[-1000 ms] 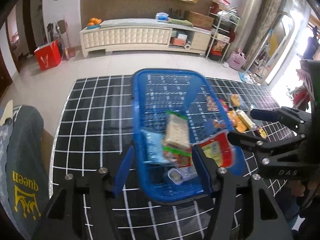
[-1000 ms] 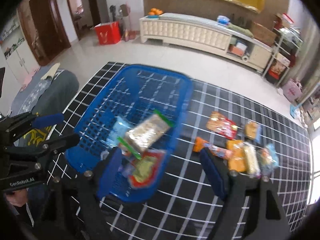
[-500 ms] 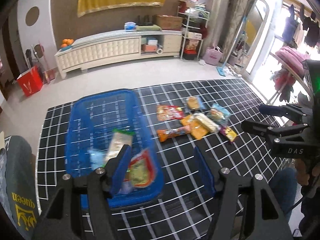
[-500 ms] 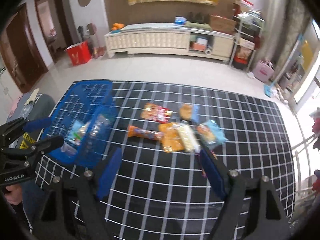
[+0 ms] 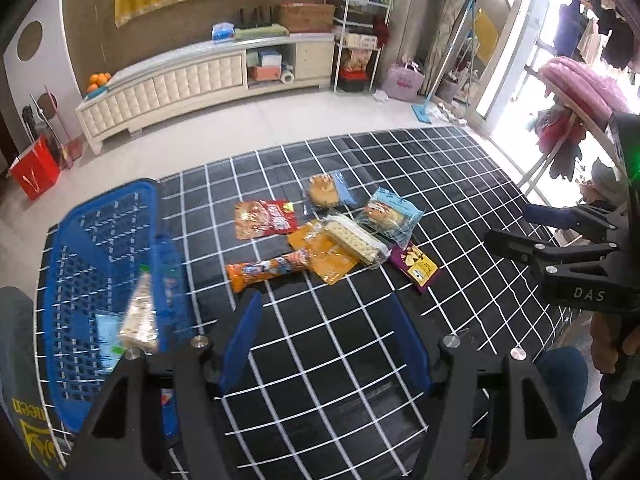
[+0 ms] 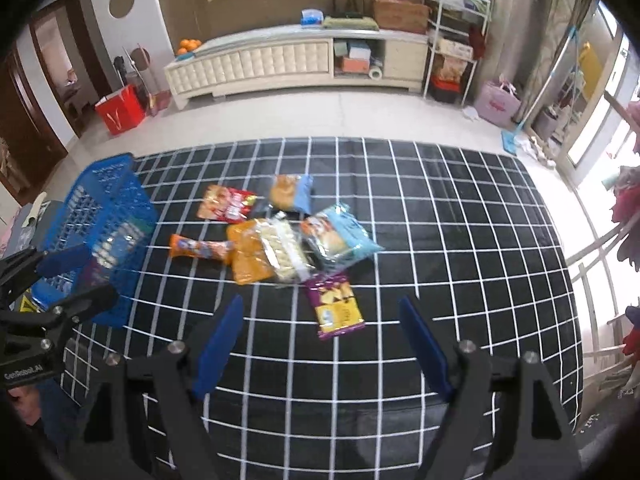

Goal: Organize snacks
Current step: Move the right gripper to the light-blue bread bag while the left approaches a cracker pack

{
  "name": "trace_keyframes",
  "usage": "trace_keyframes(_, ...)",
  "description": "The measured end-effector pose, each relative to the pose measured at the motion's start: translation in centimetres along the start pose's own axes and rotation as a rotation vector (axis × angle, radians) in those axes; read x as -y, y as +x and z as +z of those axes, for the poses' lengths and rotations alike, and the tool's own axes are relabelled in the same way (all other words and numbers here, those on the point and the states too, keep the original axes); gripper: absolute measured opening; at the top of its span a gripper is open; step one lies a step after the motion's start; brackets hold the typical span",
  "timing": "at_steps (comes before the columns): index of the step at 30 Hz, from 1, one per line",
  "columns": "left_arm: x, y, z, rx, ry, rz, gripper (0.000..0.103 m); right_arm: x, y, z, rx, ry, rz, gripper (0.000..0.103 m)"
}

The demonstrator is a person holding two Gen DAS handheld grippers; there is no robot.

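Note:
A blue plastic basket [image 5: 100, 236] [image 6: 100, 196] stands at the left of a black grid mat and holds several snack packs. Loose snacks lie in a cluster mid-mat: a red pack [image 5: 264, 218], an orange tube pack [image 5: 268, 270], a cracker pack [image 5: 354, 238], a purple chip pack [image 5: 416, 266] [image 6: 334, 304] and light blue pastry packs [image 6: 340, 236]. My left gripper [image 5: 326, 336] is open and empty, above the mat in front of the snacks. My right gripper [image 6: 320, 344] is open and empty, just short of the purple pack.
The black grid mat [image 6: 440, 220] lies on a pale tiled floor. A long white cabinet [image 6: 280, 60] stands along the far wall, a red bag [image 6: 120, 110] at its left, a shelf rack [image 6: 452, 52] at its right. A person's knee [image 5: 16, 344] is at the left.
Both grippers swung right, away from over the basket to face the loose snack cluster. The basket now sits at the left edge of both views. Both stay open and empty.

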State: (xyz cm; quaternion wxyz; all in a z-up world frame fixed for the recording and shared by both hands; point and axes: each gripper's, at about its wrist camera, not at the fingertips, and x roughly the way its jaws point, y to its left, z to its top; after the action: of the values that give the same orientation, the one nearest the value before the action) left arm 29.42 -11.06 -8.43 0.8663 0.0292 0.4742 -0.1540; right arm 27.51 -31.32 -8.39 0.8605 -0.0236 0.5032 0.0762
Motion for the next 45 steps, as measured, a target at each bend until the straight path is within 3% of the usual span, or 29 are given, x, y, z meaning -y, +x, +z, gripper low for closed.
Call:
trace_keyframes(13,-0.4,8.5,1.9,-0.096,-0.127,-0.02,0.063,2.5,8.9,3.2,-0.108,-0.063,0.018,0.084)
trace_keyframes(16,-0.7,10.3,2.2,-0.117,-0.134,-0.017,0.063,2.4,10.9,3.7,-0.128,-0.078,0.022,0.09)
trace_keyframes(21,-1.1,13.2,2.5,-0.149,-0.151,-0.019,0.063,2.2,14.1,4.5,-0.176,-0.111,0.029,0.091)
trace_keyframes(28,-2.4,16.3,2.5,-0.206,-0.212,-0.068,0.063,2.5,17.7,5.2,-0.234,-0.12,0.031,0.091)
trace_keyframes(33,-2.9,16.8,2.6,-0.214,-0.221,-0.074,0.063,2.3,18.4,5.5,-0.233,-0.135,0.049,0.09)
trace_keyframes(37,-3.3,16.7,2.5,-0.213,-0.234,-0.076,0.063,1.3,18.4,5.1,-0.218,-0.194,0.001,0.076)
trace_keyframes(45,-3.3,15.9,1.6,-0.216,-0.24,-0.078,0.063,-0.3,16.3,2.0,-0.241,-0.212,0.025,0.072)
